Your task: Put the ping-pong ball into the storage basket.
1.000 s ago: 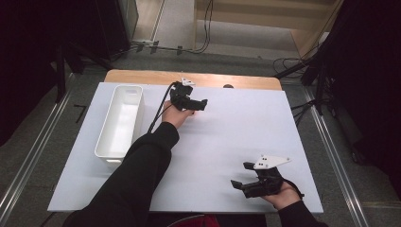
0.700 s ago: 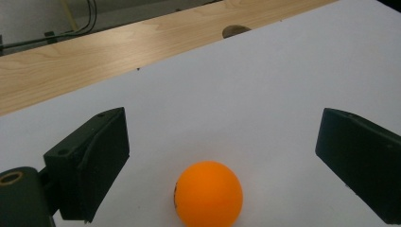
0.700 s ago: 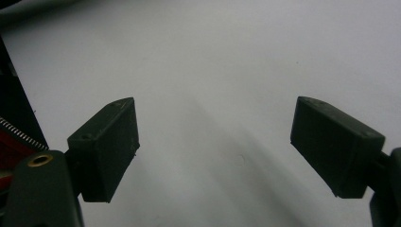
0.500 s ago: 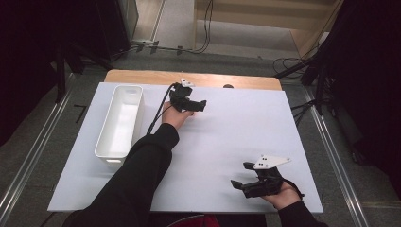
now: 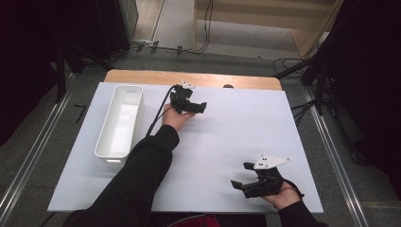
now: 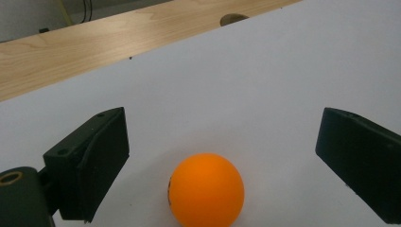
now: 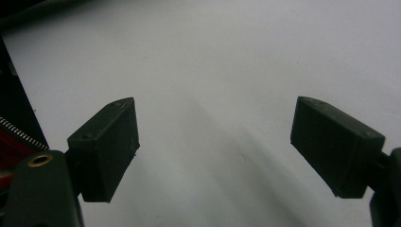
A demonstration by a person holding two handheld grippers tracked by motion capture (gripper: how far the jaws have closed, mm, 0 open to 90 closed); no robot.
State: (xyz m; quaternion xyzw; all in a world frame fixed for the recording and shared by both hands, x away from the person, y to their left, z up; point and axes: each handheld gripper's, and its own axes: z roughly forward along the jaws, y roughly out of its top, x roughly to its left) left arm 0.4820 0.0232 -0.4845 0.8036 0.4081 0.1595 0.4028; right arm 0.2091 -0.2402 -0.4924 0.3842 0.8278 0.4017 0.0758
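An orange ball [image 6: 206, 189] lies on the white table sheet [image 5: 227, 137], between the open jaws of my left gripper [image 6: 222, 127] and touching neither of them. From above, the left gripper [image 5: 201, 108] sits near the table's far edge at centre-left, pointing right, and it hides the ball. My right gripper [image 5: 239, 175] rests near the front right edge, pointing left. In its own view the right gripper [image 7: 215, 109] stands open over bare sheet with nothing between the jaws.
A long white bin [image 5: 119, 120] stands on the left side of the sheet. A strip of wooden tabletop [image 5: 189, 78] shows beyond the far edge of the sheet. A black cable [image 5: 158, 116] trails from the left gripper.
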